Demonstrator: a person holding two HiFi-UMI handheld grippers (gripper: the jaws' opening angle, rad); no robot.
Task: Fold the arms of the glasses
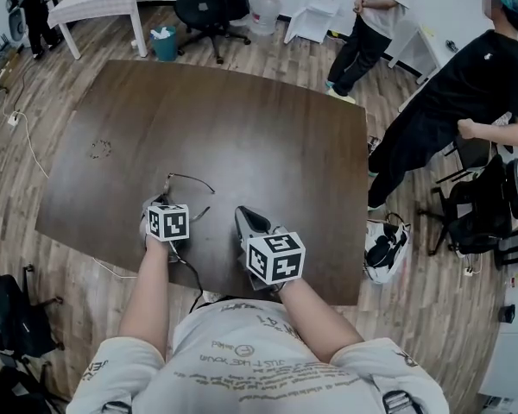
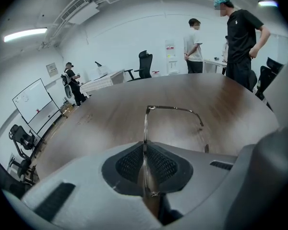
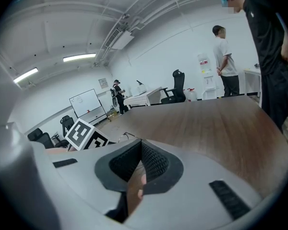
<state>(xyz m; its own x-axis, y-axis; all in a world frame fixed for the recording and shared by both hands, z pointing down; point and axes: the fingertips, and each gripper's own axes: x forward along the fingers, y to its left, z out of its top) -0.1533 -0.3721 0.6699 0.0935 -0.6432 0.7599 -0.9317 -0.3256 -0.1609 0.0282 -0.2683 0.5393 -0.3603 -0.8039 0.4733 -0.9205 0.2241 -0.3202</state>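
Note:
Thin wire-framed glasses [image 1: 188, 186] lie on the dark wooden table [image 1: 242, 128] near its front edge. My left gripper [image 1: 160, 207] is shut on the glasses' frame. In the left gripper view the frame [image 2: 145, 123] runs up out of the closed pads [image 2: 158, 163], and one arm [image 2: 178, 109] stretches out to the right, unfolded. My left gripper [image 2: 144, 150] rests low over the table. My right gripper [image 1: 247, 222] sits just to the right of the glasses, shut and holding nothing. In the right gripper view my right gripper [image 3: 140, 153] points across the table, with the left gripper's marker cube [image 3: 86, 135] to its left.
A round grommet [image 1: 100, 148] is set in the table's left part. Two people [image 1: 466, 102] stand off the table's far right corner, near chairs and bags [image 1: 387, 248] on the floor. An office chair [image 1: 214, 7] and a teal bin [image 1: 164, 43] stand behind the table.

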